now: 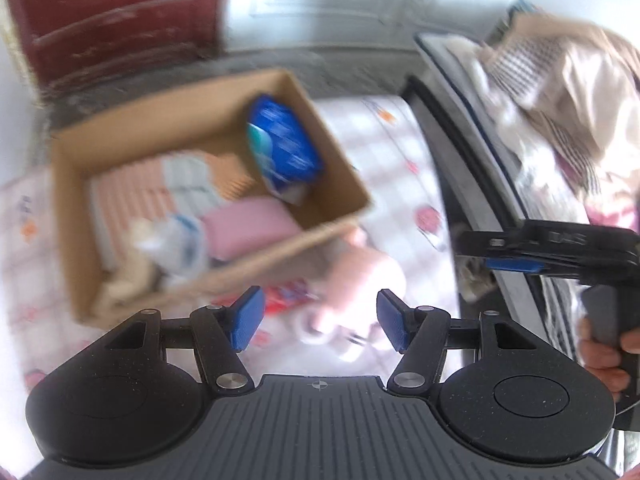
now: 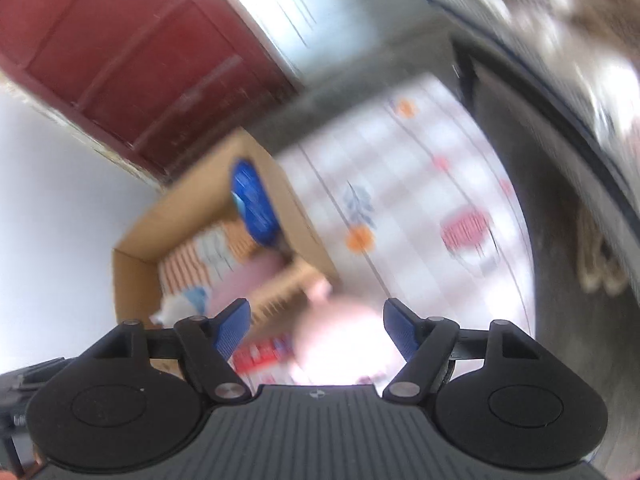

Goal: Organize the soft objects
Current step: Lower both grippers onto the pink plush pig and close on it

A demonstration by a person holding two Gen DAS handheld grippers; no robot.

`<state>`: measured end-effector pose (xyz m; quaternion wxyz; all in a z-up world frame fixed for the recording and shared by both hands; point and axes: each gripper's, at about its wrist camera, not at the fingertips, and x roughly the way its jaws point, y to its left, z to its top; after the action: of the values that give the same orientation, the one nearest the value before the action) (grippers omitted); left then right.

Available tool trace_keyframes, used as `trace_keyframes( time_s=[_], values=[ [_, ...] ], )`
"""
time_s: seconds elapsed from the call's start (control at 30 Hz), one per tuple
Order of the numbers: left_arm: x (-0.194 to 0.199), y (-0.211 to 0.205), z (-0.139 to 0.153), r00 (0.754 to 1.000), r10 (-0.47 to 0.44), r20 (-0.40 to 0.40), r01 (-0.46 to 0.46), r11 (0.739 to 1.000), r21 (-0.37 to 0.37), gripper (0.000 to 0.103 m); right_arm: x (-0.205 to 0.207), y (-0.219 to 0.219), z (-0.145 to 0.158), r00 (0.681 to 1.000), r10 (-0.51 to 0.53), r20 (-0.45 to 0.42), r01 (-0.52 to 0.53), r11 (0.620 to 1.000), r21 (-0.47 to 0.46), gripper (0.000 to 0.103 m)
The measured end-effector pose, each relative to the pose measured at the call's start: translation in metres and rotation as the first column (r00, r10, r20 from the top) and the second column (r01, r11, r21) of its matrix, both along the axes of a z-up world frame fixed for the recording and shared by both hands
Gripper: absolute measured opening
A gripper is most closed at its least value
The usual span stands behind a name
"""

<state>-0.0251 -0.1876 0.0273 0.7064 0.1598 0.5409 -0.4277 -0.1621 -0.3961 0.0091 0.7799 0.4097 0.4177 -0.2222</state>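
From the left wrist, the left gripper gapes wide and empty above a pink plush lying on the mat beside the box, which holds a blue pack and pink cloth, so it should probably centre on the plush before closing; from the right wrist, the right gripper, equally wide and empty, hovers over the same blurred plush.
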Motion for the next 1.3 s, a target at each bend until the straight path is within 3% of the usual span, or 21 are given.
trace_keyframes(
  time_s=[0.23, 0.33, 0.57, 0.8, 1.0, 1.17, 1.3],
  values=[
    [-0.042, -0.049, -0.065, 0.997, -0.076, 0.025, 0.073, 0.993, 0.095, 0.062, -0.015, -0.013, -0.070, 0.999, 0.032, -0.011, -0.029, 0.982, 0.189, 0.076],
    [-0.045, -0.063, -0.090, 0.994, -0.098, 0.043, 0.091, 0.986, 0.139, 0.062, -0.001, -0.021, -0.094, 0.997, 0.073, -0.004, -0.070, 0.974, 0.216, 0.076],
    [-0.042, -0.079, -0.128, 0.994, -0.107, -0.007, 0.106, 0.978, 0.181, 0.062, 0.022, -0.029, -0.139, 0.988, 0.151, -0.016, -0.142, 0.956, 0.257, 0.077],
    [-0.045, -0.082, -0.127, 0.995, -0.098, -0.008, 0.098, 0.980, 0.172, 0.068, 0.020, -0.035, -0.158, 0.994, 0.100, 0.047, -0.110, 0.930, 0.352, 0.070],
    [-0.049, -0.080, -0.120, 0.994, -0.106, -0.016, 0.107, 0.983, 0.151, 0.068, 0.016, -0.031, -0.148, 0.995, 0.094, 0.047, -0.104, 0.936, 0.337, 0.067],
    [-0.056, -0.069, -0.094, 0.994, -0.108, -0.015, 0.109, 0.988, 0.106, 0.068, 0.004, -0.030, -0.132, 0.997, 0.064, 0.049, -0.077, 0.936, 0.344, 0.067],
    [-0.061, -0.056, -0.059, 0.994, -0.113, -0.001, 0.112, 0.992, 0.051, 0.068, -0.007, -0.022, -0.101, 0.997, 0.052, 0.058, -0.068, 0.946, 0.317, 0.067]
  ],
)
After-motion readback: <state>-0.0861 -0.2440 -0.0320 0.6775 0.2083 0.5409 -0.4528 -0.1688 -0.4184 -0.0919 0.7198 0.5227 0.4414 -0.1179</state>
